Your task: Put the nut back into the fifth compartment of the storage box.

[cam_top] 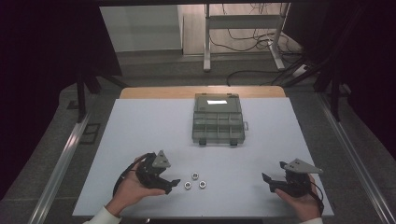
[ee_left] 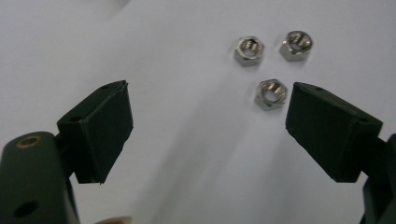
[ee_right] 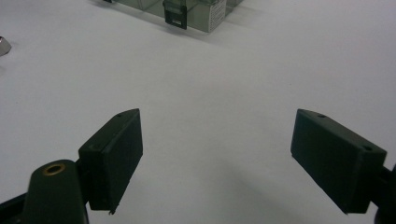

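1. Resting low over the near edge of the white tabletop point(cam_top: 140, 121), the left tongs point(cam_top: 169, 183) and the right tongs point(cam_top: 267, 182) are each held in one of the person's hands, one at either side, with the work area open between them.

2. The left tongs stand wide apart and grip nothing. In the left gripper view three small metal nuts point(ee_left: 270, 93) lie on the tabletop just ahead of the jaws; the nearest sits just beside the tip of one jaw, apart from it as far as I can tell. The tilt of the hand toward them suggests the tongs are being lined up on that nut.

3. In the high view the same three nuts point(cam_top: 195, 180) form a loose cluster at the front of the tabletop, just beside the left tongs and well apart from the right ones. That placement probably makes the left hand the natural one to pick them up.

4. The right tongs are also spread apart and empty, with bare tabletop between the jaws in the right gripper view. They look parked, out of the way.

5. A clear plastic box with compartments point(cam_top: 218, 119) sits farther back at the middle of the tabletop, lid closed and its two latches facing the person. It seems the likely home for the nuts, though nothing confirms this.
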`<state>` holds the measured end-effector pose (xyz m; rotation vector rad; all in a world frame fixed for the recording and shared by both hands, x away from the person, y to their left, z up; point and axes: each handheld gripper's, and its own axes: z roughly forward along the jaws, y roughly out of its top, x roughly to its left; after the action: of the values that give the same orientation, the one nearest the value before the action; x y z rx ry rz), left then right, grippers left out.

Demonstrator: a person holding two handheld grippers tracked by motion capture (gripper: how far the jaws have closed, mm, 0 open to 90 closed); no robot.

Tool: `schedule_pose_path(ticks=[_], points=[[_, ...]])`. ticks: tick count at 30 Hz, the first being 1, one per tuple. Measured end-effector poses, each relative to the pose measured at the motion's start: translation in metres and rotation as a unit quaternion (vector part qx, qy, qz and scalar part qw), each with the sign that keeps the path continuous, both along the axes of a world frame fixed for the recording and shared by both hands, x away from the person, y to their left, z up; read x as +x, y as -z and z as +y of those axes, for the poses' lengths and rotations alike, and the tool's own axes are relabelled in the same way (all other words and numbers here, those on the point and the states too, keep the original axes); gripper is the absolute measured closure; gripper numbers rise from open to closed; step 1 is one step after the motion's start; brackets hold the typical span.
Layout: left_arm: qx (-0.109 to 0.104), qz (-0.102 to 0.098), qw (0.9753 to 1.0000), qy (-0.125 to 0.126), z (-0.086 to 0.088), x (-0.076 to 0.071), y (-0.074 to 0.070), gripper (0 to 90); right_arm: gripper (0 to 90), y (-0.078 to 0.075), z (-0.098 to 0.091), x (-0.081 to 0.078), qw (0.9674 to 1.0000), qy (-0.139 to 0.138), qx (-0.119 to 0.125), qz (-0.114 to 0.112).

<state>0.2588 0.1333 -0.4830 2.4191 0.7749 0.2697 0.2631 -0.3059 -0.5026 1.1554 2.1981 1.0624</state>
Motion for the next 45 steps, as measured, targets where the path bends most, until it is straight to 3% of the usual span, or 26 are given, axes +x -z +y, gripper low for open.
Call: schedule_pose_path(ticks=[7,11,19,24,32,38,45], points=[[0.034,0.02,0.9983,0.044,-0.023,0.001,0.005,16.0,17.0,0.002,0.003,0.0,1.0,-0.003,-0.008,0.002],[0.054,0.032,0.9966,0.054,-0.032,0.003,0.009,17.3,17.0,0.002,0.003,0.001,1.0,-0.003,-0.005,0.004],[0.076,0.054,0.9924,0.08,-0.046,0.008,0.018,20.7,16.9,0.003,0.004,0.002,0.9999,-0.006,-0.01,0.004],[0.095,0.069,0.9871,0.109,-0.054,0.011,0.025,30.3,16.9,0.004,0.005,0.002,0.9999,-0.006,-0.013,0.005],[0.102,0.092,0.9825,0.125,-0.058,0.019,0.026,52.0,16.9,0.004,0.006,0.003,0.9998,-0.006,-0.017,0.006],[0.103,0.109,0.982,0.115,-0.057,0.026,0.024,69.6,16.9,0.004,0.006,0.002,0.9998,-0.006,-0.018,0.005],[0.117,0.099,0.9816,0.114,-0.06,0.024,0.022,70.2,17.0,0.004,0.005,0.002,0.9998,-0.005,-0.018,0.005]])
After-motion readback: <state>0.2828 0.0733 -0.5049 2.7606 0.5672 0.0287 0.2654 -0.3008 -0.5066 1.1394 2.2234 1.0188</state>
